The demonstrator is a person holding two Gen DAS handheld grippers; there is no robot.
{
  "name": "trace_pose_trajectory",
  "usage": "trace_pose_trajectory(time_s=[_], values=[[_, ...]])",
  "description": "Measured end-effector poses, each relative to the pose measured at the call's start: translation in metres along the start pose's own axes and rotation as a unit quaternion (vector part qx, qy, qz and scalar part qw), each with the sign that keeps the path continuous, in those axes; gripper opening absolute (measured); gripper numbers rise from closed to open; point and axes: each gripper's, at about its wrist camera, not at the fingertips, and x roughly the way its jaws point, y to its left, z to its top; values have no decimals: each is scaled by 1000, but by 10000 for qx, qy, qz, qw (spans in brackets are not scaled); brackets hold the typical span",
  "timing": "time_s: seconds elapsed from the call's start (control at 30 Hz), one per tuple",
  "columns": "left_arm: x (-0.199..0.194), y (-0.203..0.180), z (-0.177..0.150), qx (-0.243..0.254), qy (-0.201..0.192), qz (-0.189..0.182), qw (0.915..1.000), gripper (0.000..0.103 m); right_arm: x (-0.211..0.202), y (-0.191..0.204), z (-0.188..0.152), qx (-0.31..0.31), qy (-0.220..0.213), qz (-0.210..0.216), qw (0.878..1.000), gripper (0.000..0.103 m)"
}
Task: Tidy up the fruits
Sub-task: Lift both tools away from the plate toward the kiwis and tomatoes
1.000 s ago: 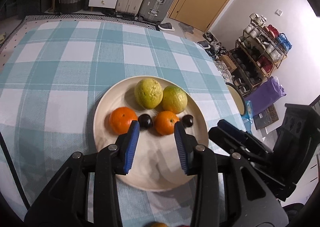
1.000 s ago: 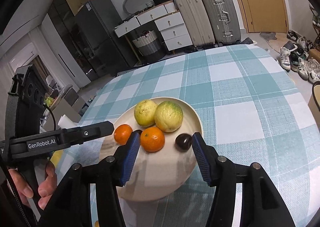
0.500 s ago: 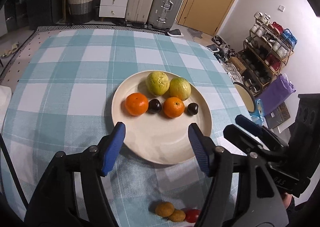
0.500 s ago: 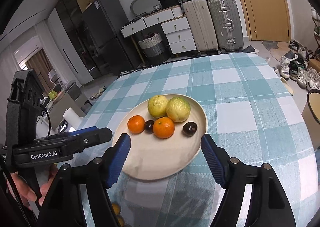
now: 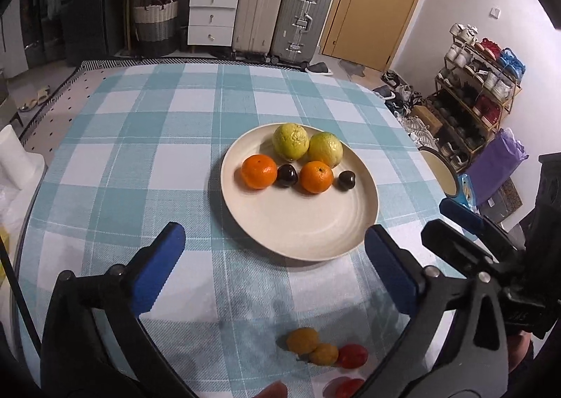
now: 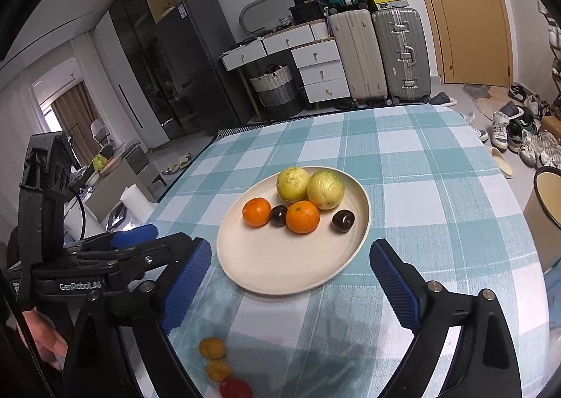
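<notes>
A cream plate sits on the checked tablecloth. On it lie two yellow-green citrus fruits, two oranges and two dark plums. Near the table's front edge lie two small yellow-orange fruits and red tomatoes. My left gripper is open and empty, above the cloth in front of the plate. My right gripper is open and empty, just to its right.
The round table's right edge drops to a floor with shoes and a cream bowl. A white paper roll stands off the left edge. Suitcases and drawers stand behind the table.
Both grippers have pulled back from the plate and opened wider. The small fruits and tomatoes at the front edge have come into view.
</notes>
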Motion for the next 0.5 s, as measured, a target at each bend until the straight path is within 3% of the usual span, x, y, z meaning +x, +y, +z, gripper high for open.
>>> trace_pose_trajectory(time_s=[0.5], values=[[-19,11,-45,24,125,-19,9999,102,-27,14,-33,-150,-113,-72,9998,103]])
